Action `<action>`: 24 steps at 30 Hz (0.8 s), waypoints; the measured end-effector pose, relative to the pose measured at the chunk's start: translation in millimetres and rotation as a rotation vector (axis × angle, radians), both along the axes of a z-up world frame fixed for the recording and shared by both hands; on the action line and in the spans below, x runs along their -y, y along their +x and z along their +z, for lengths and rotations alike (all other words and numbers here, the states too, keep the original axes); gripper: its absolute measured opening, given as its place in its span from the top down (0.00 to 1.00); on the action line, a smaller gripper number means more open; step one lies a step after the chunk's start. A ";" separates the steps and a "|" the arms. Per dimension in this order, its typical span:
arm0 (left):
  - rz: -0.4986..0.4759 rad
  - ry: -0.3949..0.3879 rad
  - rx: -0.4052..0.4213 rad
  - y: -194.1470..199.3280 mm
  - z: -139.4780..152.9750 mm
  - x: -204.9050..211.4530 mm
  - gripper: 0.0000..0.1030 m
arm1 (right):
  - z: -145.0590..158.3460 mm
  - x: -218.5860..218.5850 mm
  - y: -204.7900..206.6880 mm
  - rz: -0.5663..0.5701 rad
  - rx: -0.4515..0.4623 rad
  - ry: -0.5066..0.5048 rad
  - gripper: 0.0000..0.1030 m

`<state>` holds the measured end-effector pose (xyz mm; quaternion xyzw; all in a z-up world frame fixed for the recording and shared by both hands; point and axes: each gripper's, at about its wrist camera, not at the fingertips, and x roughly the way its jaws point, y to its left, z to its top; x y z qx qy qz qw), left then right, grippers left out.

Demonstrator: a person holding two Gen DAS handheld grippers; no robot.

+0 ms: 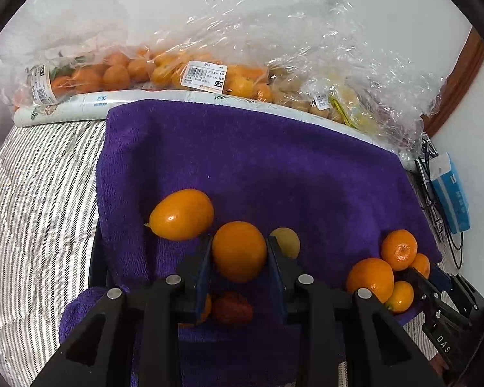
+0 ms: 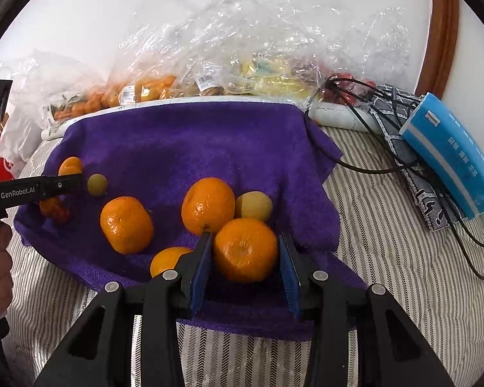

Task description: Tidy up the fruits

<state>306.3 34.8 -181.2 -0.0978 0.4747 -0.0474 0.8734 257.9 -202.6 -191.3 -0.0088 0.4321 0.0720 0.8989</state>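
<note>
A purple towel (image 1: 274,161) lies on the striped bed and carries loose fruit. My left gripper (image 1: 239,251) is shut on a round orange fruit (image 1: 239,251). An oval orange fruit (image 1: 181,214) lies just left of it, a small yellow fruit (image 1: 288,242) behind its right finger, and a red fruit (image 1: 232,309) below. My right gripper (image 2: 246,251) has its jaws around a mandarin (image 2: 245,250), the right pad standing slightly off it. Other mandarins (image 2: 208,204) (image 2: 126,224), a yellow fruit (image 2: 254,206) and a small orange fruit (image 2: 167,259) lie close by.
Clear plastic bags of oranges (image 1: 164,71) and other fruit (image 2: 267,77) sit on a long box (image 1: 90,106) along the wall. A blue tissue pack (image 2: 451,151) and black cables (image 2: 371,161) lie on the striped bedding (image 2: 387,258) to the right.
</note>
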 end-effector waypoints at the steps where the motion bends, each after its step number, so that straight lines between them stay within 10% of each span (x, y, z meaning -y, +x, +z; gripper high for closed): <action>1: -0.004 -0.004 -0.001 -1.2 0.6 0.3 0.70 | 0.4 -0.4 -0.4 -0.001 -0.001 -0.005 0.61; 15: 0.021 0.032 0.073 -51.2 54.6 -4.3 0.38 | 57.9 0.7 -30.0 -0.045 0.082 0.038 0.29; 24: -0.001 0.086 0.146 -116.6 101.0 16.4 0.33 | 108.9 1.3 -77.5 -0.057 0.103 0.055 0.29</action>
